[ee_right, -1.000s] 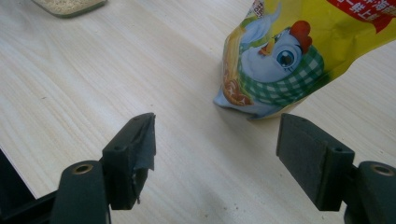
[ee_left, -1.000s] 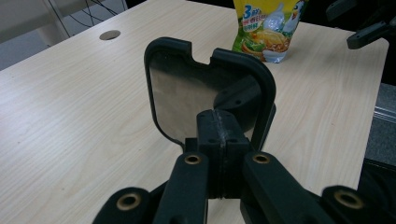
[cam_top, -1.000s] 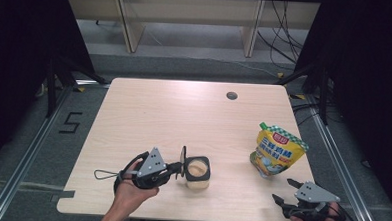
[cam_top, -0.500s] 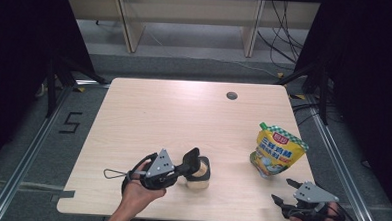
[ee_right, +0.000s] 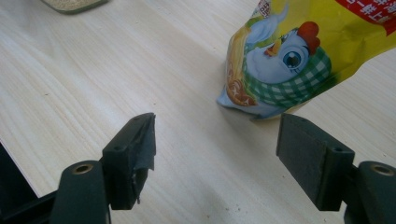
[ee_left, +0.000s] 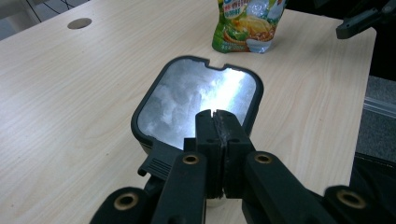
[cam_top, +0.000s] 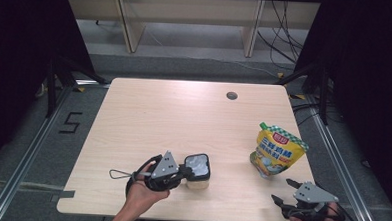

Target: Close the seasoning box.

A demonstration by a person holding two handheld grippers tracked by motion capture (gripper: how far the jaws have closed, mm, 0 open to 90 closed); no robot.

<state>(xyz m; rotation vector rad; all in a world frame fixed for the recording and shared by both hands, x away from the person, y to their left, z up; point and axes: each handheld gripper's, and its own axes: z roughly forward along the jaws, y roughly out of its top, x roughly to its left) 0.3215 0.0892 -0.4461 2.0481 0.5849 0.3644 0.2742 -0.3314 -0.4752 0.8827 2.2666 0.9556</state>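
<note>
On pale wood table (cam_top: pixel 184 115), yellow pouch (cam_top: pixel 276 150), grey floor (cam_top: pixel 37 148) around

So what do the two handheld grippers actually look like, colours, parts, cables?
Both are black. The left gripper carries a grey three-cornered plate on top, and a thin black cable loops from its back. The right gripper has the same grey plate. Up close, each has two black arms with brass-coloured rivets, ending in blocky black pads. No sleeves are visible.
</note>
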